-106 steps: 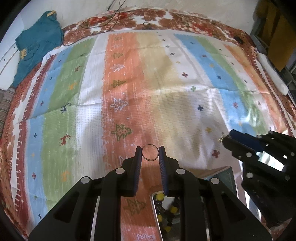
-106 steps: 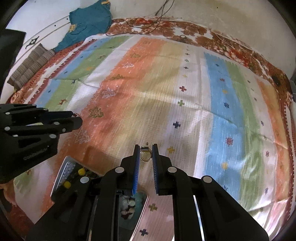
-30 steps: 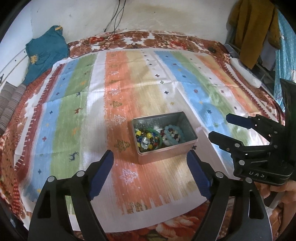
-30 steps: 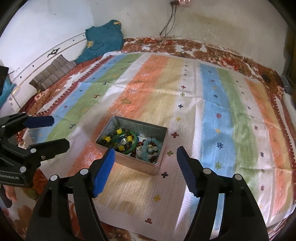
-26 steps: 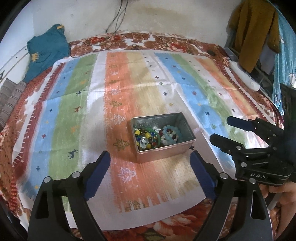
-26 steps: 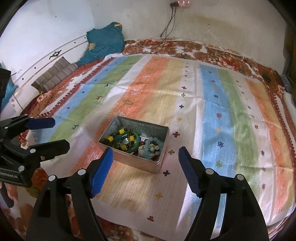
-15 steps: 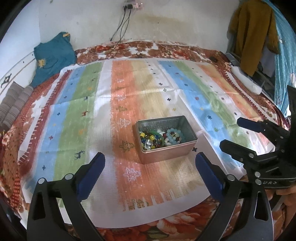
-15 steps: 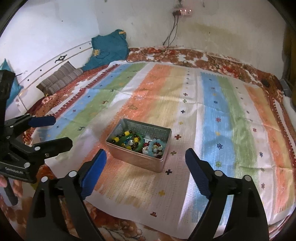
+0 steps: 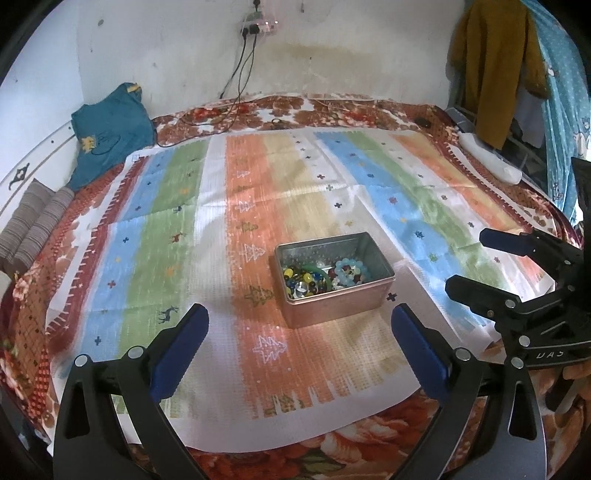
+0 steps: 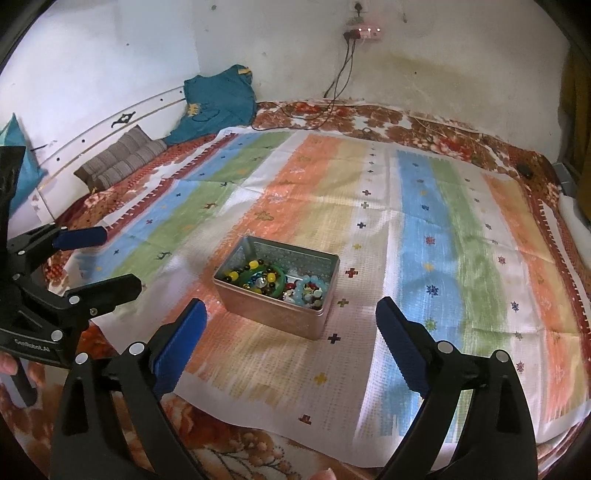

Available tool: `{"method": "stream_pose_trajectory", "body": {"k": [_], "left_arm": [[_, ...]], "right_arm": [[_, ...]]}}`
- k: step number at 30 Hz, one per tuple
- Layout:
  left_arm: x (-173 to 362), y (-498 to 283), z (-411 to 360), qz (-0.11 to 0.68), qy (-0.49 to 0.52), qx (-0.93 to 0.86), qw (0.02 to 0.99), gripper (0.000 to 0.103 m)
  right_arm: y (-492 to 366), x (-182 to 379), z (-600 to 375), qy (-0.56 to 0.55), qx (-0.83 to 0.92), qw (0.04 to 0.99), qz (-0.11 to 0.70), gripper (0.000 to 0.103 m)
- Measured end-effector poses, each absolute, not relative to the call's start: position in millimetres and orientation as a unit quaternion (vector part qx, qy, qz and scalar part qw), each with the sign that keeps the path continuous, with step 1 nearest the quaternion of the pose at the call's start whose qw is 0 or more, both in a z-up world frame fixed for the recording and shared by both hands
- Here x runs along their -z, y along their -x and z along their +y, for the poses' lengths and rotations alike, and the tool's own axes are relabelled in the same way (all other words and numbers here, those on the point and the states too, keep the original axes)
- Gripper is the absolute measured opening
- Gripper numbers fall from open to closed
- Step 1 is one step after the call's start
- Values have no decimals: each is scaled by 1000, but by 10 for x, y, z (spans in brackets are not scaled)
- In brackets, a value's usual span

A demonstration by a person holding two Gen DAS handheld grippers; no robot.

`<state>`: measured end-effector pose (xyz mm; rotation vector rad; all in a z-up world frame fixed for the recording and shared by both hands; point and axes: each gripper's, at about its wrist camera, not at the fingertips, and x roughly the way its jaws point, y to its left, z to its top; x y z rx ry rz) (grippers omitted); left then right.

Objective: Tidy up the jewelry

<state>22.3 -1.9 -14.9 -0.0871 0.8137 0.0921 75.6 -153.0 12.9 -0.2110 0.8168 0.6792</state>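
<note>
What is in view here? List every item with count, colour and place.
metal tin: one, silver, centre of the cloth, lid off
beaded jewelry: mixed pile, multicoloured, inside the tin
green bangle: one, in the tin
striped cloth: one, pastel stripes, over the floral bedspread
teal garment: one, far left corner
cushions: striped grey, left edge
wall socket with cables: back wall
mustard garment: hanging, right
left tool: black, blue pads, open
right tool: same, open
</note>
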Motion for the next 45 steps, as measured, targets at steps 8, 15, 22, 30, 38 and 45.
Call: {"method": "stream_pose_trajectory", "body": {"k": [8,15,22,30,38,45], "left_arm": [[117,-165,-39,379,38,-49,923,97],[86,-146,-19,367,44,-55,928,97],[57,-106,-65,350,40,-52,934,97],[27,-76,-104,337,34,-56,939,97],[23,-54,-84,331,36,-63,941,97],[17,-16,-96,324,39,-57,943,97]], "right_arm": [[-668,-149,-1504,113,-325,861,375,96],[-654,-165,-1521,113,-317,867,367,96],[-624,-173,-1517,114,-323,868,361,96],[-568,-224,-1593,90,-325,873,352,97],[-533,-228,-1578,96,-325,876,344,97],[-508,-238,-1563,98,-328,876,338,97]]}}
